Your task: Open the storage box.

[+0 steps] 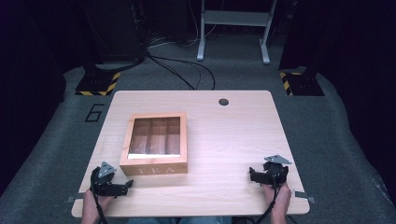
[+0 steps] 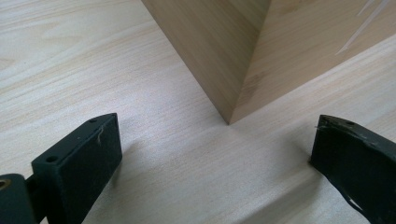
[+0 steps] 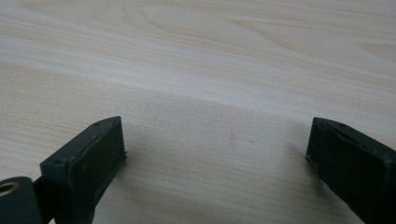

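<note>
- Resting low on the worktop (image 1: 233,140), left gripper (image 1: 125,186) sits just beside the front-left corner of the tea box (image 1: 155,164); right gripper (image 1: 254,175) is well apart from it, near the front-right edge.
- Left gripper view: jaws wide apart, nothing between them, box corner (image 2: 229,122) dead ahead and close.
- Right gripper view: jaws also wide apart, empty, bare wood ahead.
- Tea box sits left of centre, lid shut, glass pane (image 1: 155,136) on top, empty dividers visible through it, "TEA" on the front face.
- Risk: left jaws are lined up on a corner, not a flat face. Closing there would likely skid off the edge and rotate the box.
- Risk: a one-sided push could slide the box across the smooth wood; the right gripper is too far away to brace it.
- Risk: the glass lid may swing or slam if lifted by one corner; hinge side cannot be told.
- Surface: pale wood-grain worktop, cable hole (image 1: 223,101) near the far edge.
- Room: dark, grey carpet, hazard-striped stand bases (image 1: 98,84), cables, a white frame (image 1: 233,28) at the back.
</note>
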`<state>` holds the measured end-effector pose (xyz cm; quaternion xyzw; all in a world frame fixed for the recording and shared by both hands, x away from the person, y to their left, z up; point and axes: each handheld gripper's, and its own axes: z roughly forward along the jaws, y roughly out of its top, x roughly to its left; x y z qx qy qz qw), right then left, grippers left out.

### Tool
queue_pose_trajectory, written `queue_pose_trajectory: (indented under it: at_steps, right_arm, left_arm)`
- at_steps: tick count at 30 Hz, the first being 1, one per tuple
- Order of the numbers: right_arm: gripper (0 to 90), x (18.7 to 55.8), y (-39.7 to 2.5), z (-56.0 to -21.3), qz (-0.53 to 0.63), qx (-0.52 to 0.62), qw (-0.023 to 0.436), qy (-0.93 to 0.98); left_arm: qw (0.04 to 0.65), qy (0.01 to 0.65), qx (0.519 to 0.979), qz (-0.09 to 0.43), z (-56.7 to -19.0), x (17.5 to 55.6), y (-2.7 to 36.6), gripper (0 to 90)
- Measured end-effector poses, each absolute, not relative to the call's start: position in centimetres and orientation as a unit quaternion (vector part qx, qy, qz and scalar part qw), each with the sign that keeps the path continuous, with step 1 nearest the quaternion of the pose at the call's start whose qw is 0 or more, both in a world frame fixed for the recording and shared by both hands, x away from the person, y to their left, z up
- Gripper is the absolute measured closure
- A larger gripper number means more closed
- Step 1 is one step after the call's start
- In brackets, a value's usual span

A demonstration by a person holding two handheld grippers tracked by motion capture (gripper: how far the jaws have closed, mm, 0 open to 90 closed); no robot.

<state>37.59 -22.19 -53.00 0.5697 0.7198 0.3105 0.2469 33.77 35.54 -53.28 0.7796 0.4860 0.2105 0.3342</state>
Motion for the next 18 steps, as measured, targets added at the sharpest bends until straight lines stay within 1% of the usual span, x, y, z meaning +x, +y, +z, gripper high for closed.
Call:
queue_pose_trajectory:
  at_steps: [6, 9, 18]
  right_arm:
    - [3.6, 37.62, -22.12, -52.99, 0.312, 0.563, 0.247, 0.724]
    - [1.5, 37.66, -21.99, -53.01, 0.31, 0.559, 0.243, 0.729]
    - [0.0, 37.66, -21.97, -53.0, 0.307, 0.566, 0.238, 0.726]
  left_arm:
    - [0.334, 0.485, 0.781, 0.209, -53.27, 33.76, 35.56, 1.7]
    - [0.334, 0.486, 0.78, 0.209, -53.26, 33.75, 35.55, 1.7]
    - [0.334, 0.486, 0.781, 0.208, -53.25, 33.74, 35.57, 1.7]
